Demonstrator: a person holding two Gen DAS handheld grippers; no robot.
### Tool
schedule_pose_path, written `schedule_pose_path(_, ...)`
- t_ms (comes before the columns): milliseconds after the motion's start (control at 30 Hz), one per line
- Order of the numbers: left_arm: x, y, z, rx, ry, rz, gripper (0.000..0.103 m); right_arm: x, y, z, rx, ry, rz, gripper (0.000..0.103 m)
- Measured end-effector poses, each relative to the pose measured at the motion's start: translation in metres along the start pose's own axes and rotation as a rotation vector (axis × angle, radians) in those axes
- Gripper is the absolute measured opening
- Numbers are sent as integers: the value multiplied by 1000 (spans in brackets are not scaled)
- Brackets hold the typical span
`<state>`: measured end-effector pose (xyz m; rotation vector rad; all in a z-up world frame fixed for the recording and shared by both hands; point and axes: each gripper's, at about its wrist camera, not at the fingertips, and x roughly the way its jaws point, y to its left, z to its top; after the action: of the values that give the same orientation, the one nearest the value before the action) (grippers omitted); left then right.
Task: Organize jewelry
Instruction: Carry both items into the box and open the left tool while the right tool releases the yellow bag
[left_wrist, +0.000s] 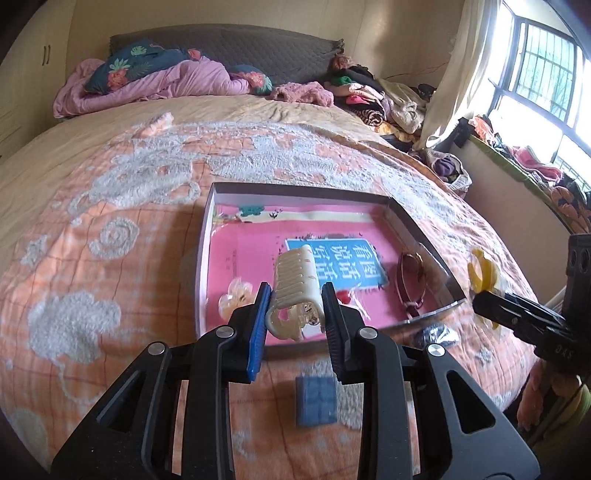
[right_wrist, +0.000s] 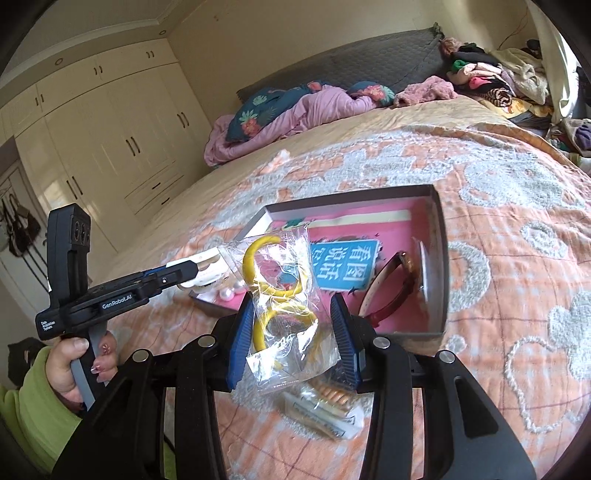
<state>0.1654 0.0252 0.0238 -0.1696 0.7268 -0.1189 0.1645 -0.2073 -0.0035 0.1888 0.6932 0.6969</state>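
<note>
The left gripper (left_wrist: 295, 306) is clenching a cream hair claw (left_wrist: 295, 291) between its blue pads, holding it at the centre of the left wrist view, just above the near edge of the box (left_wrist: 207, 236). The box is lying open on the orange blanket (left_wrist: 110, 229), with a pink book (left_wrist: 332, 258) lining its bottom. Inside, a pale flower clip (left_wrist: 232, 297) is sitting in the lower left corner and a dark red watch (left_wrist: 410, 284) is lying along the right wall. In the right wrist view, the right gripper (right_wrist: 291, 343) is grasping a clear bag (right_wrist: 288, 306) holding yellow rings (right_wrist: 273, 291), hanging in the lower centre of the frame, near the box's front edge. Below it, on the blanket, a packet (right_wrist: 325, 410) is lying partly hidden. A blue square (left_wrist: 316, 400) is resting on the blanket below the left gripper.
</note>
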Motion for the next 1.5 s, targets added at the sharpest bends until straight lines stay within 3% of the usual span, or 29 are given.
schedule_pose_path(567, 41, -10, 11, 28, 21, 41, 20, 10, -15, 20, 48, -45, -34, 40)
schedule_pose_path(900, 51, -12, 16, 27, 19, 38, 20, 23, -8, 28, -21, -62, -109, 40)
schedule_pose_path(1500, 63, -10, 15, 25, 40, 37, 21, 65, -24, 38, 23, -1, -143, 40)
